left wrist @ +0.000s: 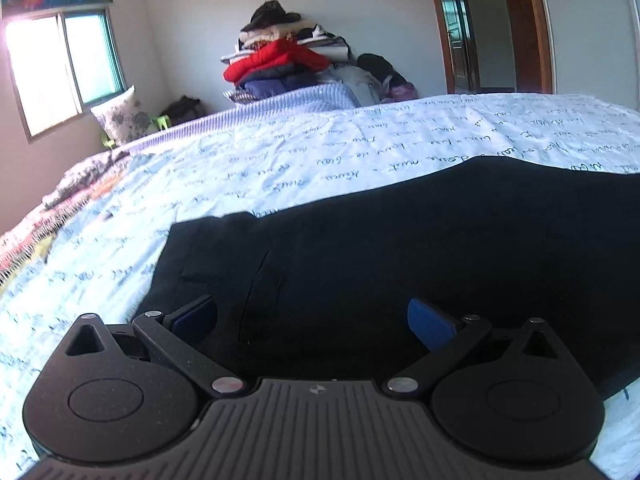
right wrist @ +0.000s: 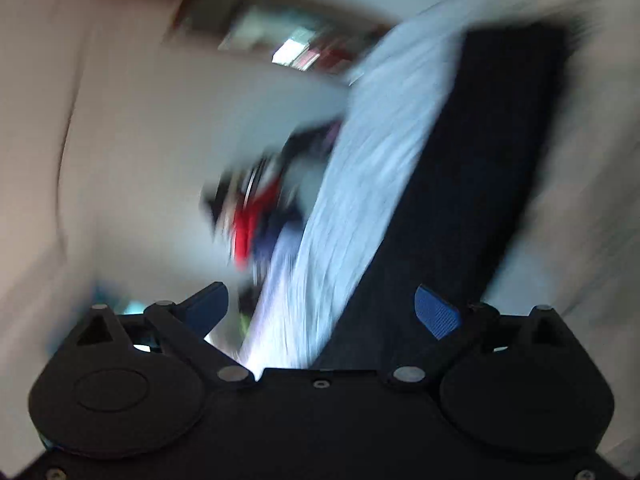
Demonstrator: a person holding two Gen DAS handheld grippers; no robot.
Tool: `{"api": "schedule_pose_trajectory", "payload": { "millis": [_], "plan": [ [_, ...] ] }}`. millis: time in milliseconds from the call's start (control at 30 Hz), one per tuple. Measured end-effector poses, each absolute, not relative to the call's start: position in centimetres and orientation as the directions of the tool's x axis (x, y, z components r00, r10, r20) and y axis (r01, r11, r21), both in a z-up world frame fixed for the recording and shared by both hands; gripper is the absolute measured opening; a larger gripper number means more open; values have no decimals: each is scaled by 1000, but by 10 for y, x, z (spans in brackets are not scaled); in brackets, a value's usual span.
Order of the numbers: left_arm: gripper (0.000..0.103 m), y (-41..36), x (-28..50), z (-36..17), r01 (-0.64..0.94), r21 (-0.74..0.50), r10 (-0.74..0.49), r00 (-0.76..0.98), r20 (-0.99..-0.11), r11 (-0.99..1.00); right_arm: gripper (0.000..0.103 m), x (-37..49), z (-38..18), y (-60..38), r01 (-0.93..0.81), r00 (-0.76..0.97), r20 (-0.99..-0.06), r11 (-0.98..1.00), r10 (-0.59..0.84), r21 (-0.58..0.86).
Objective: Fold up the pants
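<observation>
Black pants [left wrist: 400, 248] lie flat on a bed with a white sheet printed with handwriting [left wrist: 280, 168]. My left gripper [left wrist: 312, 320] is open, low over the near edge of the pants, with the blue pads [left wrist: 430, 322] spread wide and nothing between them. The right wrist view is tilted and heavily blurred. In it the pants [right wrist: 472, 184] run as a dark strip up the frame on the sheet [right wrist: 372, 184]. My right gripper [right wrist: 320, 312] is open and empty above the pants' near end.
A pile of clothes with a red jacket [left wrist: 276, 60] sits at the far side of the bed against the wall. A floral pillow [left wrist: 122, 118] and a window [left wrist: 60, 68] are at the left. A doorway [left wrist: 472, 28] stands at the back right.
</observation>
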State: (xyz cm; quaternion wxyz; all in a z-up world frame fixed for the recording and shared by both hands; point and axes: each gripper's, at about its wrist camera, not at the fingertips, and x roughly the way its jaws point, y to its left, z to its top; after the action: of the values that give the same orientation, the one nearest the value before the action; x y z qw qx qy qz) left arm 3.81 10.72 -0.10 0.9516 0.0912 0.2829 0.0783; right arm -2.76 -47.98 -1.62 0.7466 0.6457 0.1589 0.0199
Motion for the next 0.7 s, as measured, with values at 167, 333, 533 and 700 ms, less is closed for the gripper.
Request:
{"api": "schedule_pose_trajectory", "payload": {
  "millis": [167, 333, 533, 700],
  "plan": [
    [103, 120, 40, -2, -110, 129, 164, 815, -556, 986, 101, -25, -35, -515, 291, 939, -298, 67, 170, 954],
    [103, 116, 38, -2, -113, 158, 182, 816, -549, 981, 100, -11, -29, -504, 343, 920, -367, 172, 136, 924],
    [103, 110, 38, -2, -117, 194, 205, 817, -538, 974, 102, 3, -18, -494, 486, 843, -538, 389, 28, 783],
    [102, 89, 36, 8, -115, 283, 251, 823, -509, 952, 103, 20, -18, -469, 483, 836, -545, 566, -70, 668]
  ]
}}
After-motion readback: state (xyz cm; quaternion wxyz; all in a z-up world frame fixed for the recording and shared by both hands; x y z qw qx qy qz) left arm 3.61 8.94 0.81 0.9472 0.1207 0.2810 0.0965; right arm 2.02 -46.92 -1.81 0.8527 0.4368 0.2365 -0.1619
